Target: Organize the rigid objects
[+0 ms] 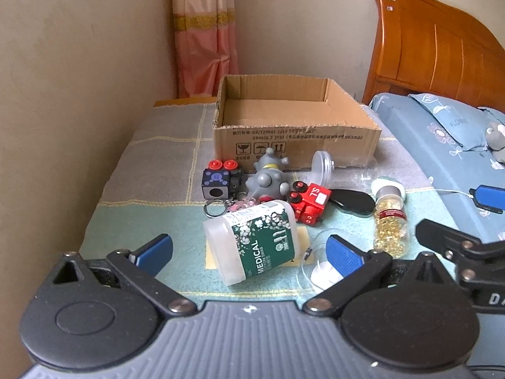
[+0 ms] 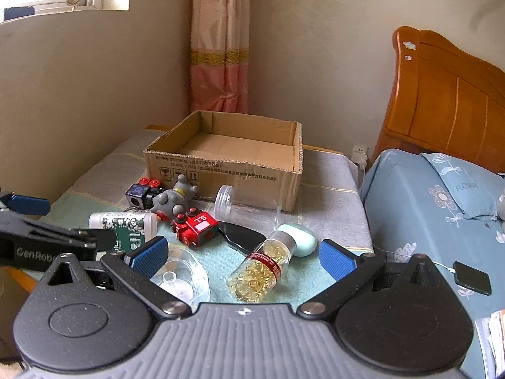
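Note:
An empty cardboard box [image 1: 296,139] stands at the back of the cloth-covered table, also in the right wrist view [image 2: 227,170]. In front of it lie a green-labelled medical swab jar [image 1: 255,243], a red toy truck [image 1: 311,202], a grey toy figure [image 1: 268,177], a black cube toy [image 1: 221,181], a pill bottle with yellow capsules [image 1: 389,224] and a clear jar [image 1: 328,164]. My left gripper [image 1: 249,254] is open around the swab jar, jaws apart from it. My right gripper [image 2: 243,255] is open above the pill bottle [image 2: 262,268].
A clear glass dish [image 2: 183,278] lies at the near edge, beside a black oval object [image 2: 243,237]. A bed with blue bedding [image 2: 426,208] and a wooden headboard [image 2: 448,101] stands at the right. A phone [image 2: 472,278] lies on it. A wall runs along the left.

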Tool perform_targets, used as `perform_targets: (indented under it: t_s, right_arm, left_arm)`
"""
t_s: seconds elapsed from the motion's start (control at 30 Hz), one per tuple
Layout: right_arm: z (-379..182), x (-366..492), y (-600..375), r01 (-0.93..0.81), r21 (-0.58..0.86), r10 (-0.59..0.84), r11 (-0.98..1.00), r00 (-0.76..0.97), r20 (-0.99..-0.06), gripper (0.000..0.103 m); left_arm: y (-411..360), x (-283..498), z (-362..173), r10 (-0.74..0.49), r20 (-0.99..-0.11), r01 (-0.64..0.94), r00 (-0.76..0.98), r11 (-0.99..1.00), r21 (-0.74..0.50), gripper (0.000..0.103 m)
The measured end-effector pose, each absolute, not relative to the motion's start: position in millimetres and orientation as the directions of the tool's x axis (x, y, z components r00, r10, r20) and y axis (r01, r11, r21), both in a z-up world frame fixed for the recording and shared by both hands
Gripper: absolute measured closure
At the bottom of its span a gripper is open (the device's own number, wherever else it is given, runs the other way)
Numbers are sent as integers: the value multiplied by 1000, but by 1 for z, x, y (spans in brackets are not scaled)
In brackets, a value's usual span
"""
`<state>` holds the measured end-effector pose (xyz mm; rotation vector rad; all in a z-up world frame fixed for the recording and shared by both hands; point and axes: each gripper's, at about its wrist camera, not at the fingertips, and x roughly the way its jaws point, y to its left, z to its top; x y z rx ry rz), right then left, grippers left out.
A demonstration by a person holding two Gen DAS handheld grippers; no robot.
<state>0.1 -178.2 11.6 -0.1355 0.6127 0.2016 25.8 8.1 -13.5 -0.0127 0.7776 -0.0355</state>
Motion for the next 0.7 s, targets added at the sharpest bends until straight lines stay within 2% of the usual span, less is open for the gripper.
perform_targets:
  t_s: [0.7]
  right_arm:
    - [-30,18,-192,-280,-50,181,959,735,-654,0]
  left_arm:
    - [-3,94,-62,-10,-777,49,630,998,27,1]
